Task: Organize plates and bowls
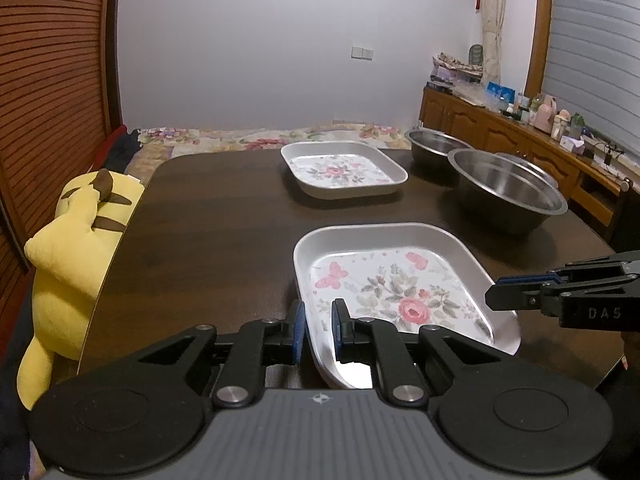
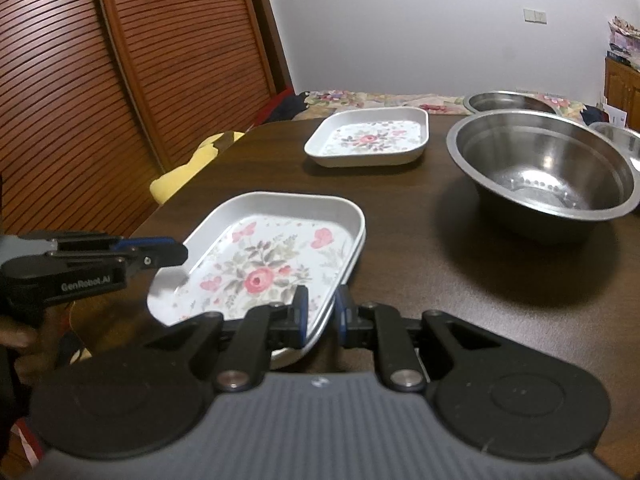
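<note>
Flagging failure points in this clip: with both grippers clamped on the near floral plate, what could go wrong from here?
1. The left gripper and right gripper pinch only the thin rim of the near floral plate; uneven lifting could tilt it or let it slip.
2. The steel bowl stands close on the right; a sideways carry might hit it.

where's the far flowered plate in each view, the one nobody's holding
Left wrist: the far flowered plate lies upper middle, on the dark table, left of the steel bowls.
Right wrist: the same plate lies upper middle, left of the big steel bowl.
Shared landmark: the near flowered plate in the foreground, which both grippers clamp by its rim.
</note>
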